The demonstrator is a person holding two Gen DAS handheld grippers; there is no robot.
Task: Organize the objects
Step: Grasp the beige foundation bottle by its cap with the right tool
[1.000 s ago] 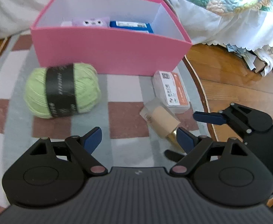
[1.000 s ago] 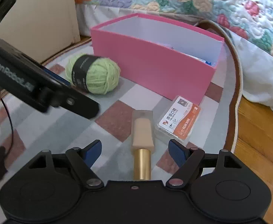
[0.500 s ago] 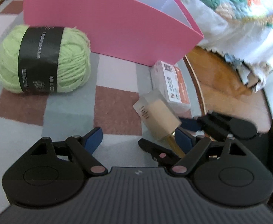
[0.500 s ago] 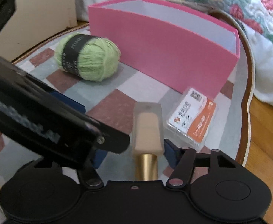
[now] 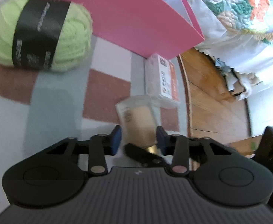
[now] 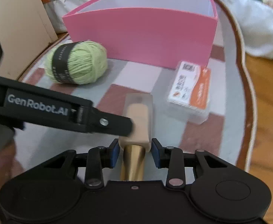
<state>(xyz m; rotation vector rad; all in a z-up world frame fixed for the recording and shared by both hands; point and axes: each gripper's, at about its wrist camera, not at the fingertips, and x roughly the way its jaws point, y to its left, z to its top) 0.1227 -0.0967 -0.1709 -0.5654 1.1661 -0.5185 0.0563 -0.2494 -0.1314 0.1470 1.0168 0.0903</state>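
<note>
Near the checked tabletop's (image 6: 227,85) right edge, the foundation bottle (image 6: 138,119) is being clamped by left gripper (image 5: 138,139) and right gripper (image 6: 135,152), jaws closing; lifting into the pink box (image 6: 142,37) seemingly follows.

I am looking at a pink box (image 6: 142,37), lime-green yarn (image 6: 78,65) wearing a black band, a beige bottle (image 6: 138,119) showing a gold cap (image 6: 132,164), and a cloth (image 6: 136,72) checked in grey, white and brick-red.
</note>
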